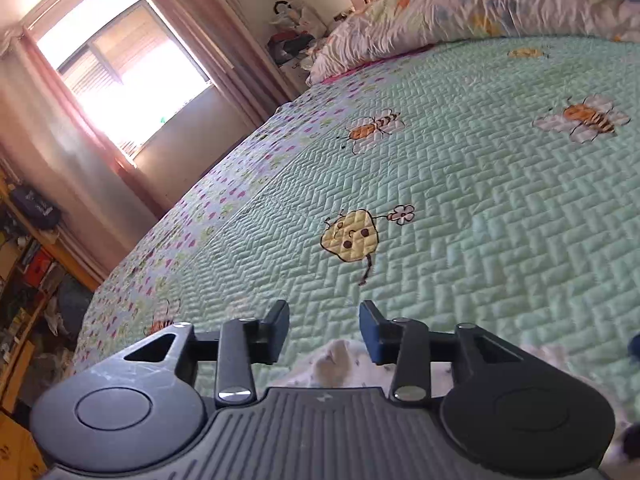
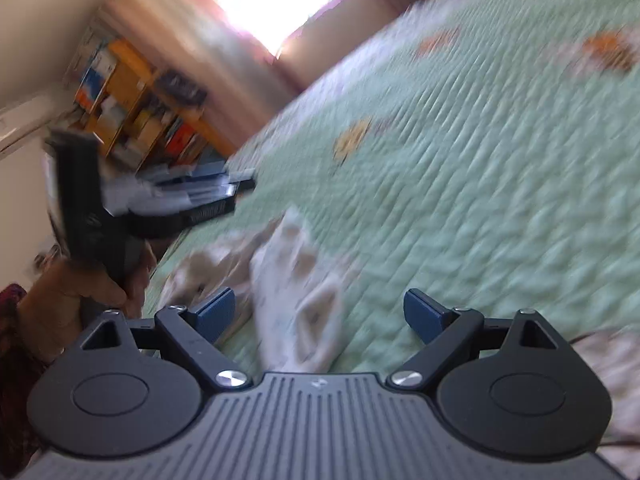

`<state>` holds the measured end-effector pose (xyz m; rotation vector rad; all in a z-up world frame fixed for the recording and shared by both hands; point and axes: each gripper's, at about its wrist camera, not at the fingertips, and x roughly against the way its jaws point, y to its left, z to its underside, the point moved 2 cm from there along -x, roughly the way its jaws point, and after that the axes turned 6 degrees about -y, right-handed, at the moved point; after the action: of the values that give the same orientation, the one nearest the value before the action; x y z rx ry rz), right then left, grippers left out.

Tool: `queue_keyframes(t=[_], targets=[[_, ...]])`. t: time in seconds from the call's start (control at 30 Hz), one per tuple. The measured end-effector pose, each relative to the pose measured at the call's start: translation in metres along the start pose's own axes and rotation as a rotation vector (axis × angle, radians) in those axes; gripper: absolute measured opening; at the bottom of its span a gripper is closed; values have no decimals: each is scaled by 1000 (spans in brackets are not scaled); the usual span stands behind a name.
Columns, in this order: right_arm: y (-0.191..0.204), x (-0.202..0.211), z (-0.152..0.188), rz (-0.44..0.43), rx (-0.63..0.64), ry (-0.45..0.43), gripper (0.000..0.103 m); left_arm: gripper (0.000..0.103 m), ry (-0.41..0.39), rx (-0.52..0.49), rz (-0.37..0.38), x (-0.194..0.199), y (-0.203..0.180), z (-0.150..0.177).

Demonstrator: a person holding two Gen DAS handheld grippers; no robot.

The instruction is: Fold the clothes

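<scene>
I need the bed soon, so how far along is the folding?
Done: nothing looks folded; the white garment lies crumpled on the green quilt. In hand: nothing; the left gripper and right gripper are both open, with cloth below them. Left: flattening and folding it.

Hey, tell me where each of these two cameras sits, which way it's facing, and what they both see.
Left wrist: on the left gripper, looking along its open fingers across the mint-green quilted bedspread toward the bright window; no hand shows.
Right wrist: on the right gripper, jaws wide, facing the crumpled white patterned garment; the person's left hand holds the other gripper.
Shared: bedspread, window, garment.
</scene>
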<state>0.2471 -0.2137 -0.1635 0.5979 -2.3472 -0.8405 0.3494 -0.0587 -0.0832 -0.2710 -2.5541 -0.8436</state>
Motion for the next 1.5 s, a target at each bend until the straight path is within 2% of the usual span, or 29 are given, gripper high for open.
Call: queue_keyframes(t=[0.03, 0.1, 0.17, 0.2, 0.23, 0.27, 0.3, 0.33, 0.4, 0.47, 0.57, 0.6, 0.63, 0.67, 0.7, 0.73, 0.83, 0.87, 0.93, 1.0, 1.1, 1.2, 1.27, 1.3, 1.37, 1.4, 1.47, 1.5], targets=[[6, -5, 4, 0, 43, 20, 92, 61, -2, 37, -16, 10, 2, 5], [20, -11, 11, 9, 141, 48, 92, 65, 3, 105, -30, 34, 9, 19], [32, -17, 17, 31, 227, 67, 83, 72, 10, 171, -40, 58, 17, 32], [36, -19, 19, 59, 276, 70, 66, 81, 14, 198, -42, 70, 21, 40], [39, -22, 20, 96, 326, 69, 49, 83, 19, 220, -42, 82, 24, 47], [39, -23, 20, 112, 350, 66, 42, 84, 23, 241, -41, 95, 28, 54], [37, -21, 20, 115, 357, 63, 24, 84, 35, 255, -44, 104, 29, 63], [35, -20, 19, 117, 364, 60, 14, 84, 52, 262, -50, 112, 29, 71], [36, -14, 17, 132, 398, 28, 14, 84, 86, 282, -59, 126, 29, 88], [43, -5, 11, 212, 490, -76, 13, 85, 118, 312, -65, 139, 28, 105], [46, 13, -1, 422, 630, -315, 14, 88, 151, 352, -58, 158, 20, 126], [47, 19, -5, 493, 675, -395, 18, 88, 159, 357, -50, 164, 16, 131], [44, 21, -8, 554, 694, -427, 34, 88, 166, 357, -39, 169, 11, 136], [37, 19, -11, 608, 693, -420, 41, 88, 170, 352, -24, 173, 5, 139], [29, 18, -14, 592, 641, -402, 50, 88, 172, 343, -8, 176, 0, 140], [20, 19, -17, 523, 550, -376, 53, 88, 172, 330, 9, 178, -5, 141], [-5, 21, -28, 313, 277, -293, 58, 89, 163, 279, 30, 177, -18, 138], [-9, 24, -30, 267, 221, -287, 59, 90, 165, 267, 37, 176, -21, 137], [-6, 33, -33, 212, 208, -304, 67, 91, 174, 265, 55, 172, -26, 138], [-4, 40, -35, 151, 182, -313, 71, 91, 193, 273, 93, 166, -32, 141], [-7, 36, -32, 99, 131, -292, 72, 91, 243, 290, 132, 153, -42, 149], [-2, 28, -28, 93, 157, -259, 72, 89, 282, 362, 134, 140, -41, 157], [4, 22, -25, 62, 183, -221, 72, 79, 301, 461, 142, 133, -32, 160], [8, 18, -22, 46, 204, -196, 73, 67, 310, 520, 137, 131, -25, 161], [20, 13, -11, 40, 280, -146, 73, 39, 314, 701, 157, 127, -2, 165], [26, 11, -7, 54, 322, -138, 73, 15, 299, 843, 206, 126, 10, 168], [32, 11, -4, 90, 364, -167, 73, 14, 257, 1147, 316, 125, 33, 177], [33, 13, -5, 103, 363, -191, 73, 8, 225, 1220, 361, 126, 38, 174]])
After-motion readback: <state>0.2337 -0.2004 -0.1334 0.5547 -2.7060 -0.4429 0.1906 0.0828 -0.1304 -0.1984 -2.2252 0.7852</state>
